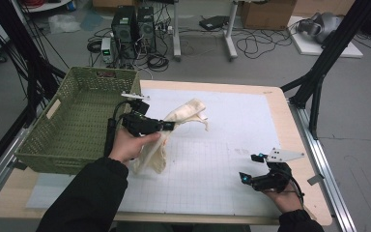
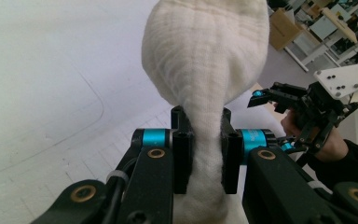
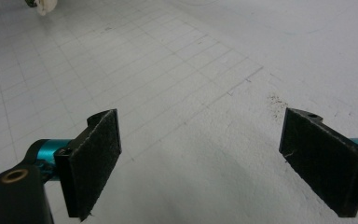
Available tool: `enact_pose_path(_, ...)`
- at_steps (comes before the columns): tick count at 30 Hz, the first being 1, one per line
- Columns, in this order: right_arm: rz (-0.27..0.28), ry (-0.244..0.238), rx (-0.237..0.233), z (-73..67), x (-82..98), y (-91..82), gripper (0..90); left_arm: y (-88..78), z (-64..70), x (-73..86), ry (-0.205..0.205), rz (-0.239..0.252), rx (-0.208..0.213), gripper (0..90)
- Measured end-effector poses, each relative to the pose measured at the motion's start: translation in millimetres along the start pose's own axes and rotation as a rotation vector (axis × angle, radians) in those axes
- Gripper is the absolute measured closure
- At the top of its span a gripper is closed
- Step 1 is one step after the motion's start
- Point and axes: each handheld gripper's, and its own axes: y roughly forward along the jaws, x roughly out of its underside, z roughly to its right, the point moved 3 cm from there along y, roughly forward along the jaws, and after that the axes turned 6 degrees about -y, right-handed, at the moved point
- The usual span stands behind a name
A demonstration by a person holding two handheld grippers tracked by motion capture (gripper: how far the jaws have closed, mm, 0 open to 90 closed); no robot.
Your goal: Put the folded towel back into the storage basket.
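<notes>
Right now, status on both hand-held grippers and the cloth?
Left hand-held gripper shut on the cream cloth, lifted beside the green basket. Right hand-held gripper open, over bare gridded mat. Nothing in the way.

1. The cloth (image 2: 205, 60) is showing cream-white, with a fine ribbed weave.
2. The basket (image 1: 43, 140) is showing olive green, its walls in an open lattice.
3. The mat (image 1: 232, 121) is showing white, ruled with a faint grey grid.
4. The left gripper (image 2: 200, 154) is showing black with turquoise collars and brass rivets.
5. The right gripper (image 3: 200, 163) is wearing black pads.
6. The table (image 1: 290, 121) is showing light wood.
</notes>
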Motion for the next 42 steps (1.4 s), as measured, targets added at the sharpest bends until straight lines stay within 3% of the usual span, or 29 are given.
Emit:
enact_pose_path(14, -0.004, -0.001, -0.002, 0.2, -0.3, 1.8, 11.9, -12.8, -5.1, -6.3, -0.045, 0.024, -0.012, 79.9)
enact_pose_path(27, -0.004, -0.008, -0.006, 0.9, -1.4, 4.3, 12.0, -24.1, -11.3, -12.7, -0.118, 0.049, -0.012, 79.9)
enact_pose_path(42, -0.011, -0.011, -0.012, 1.3, -2.3, 7.4, 11.9, -45.8, -12.4, -24.8, -0.137, 0.074, -0.061, 80.0)
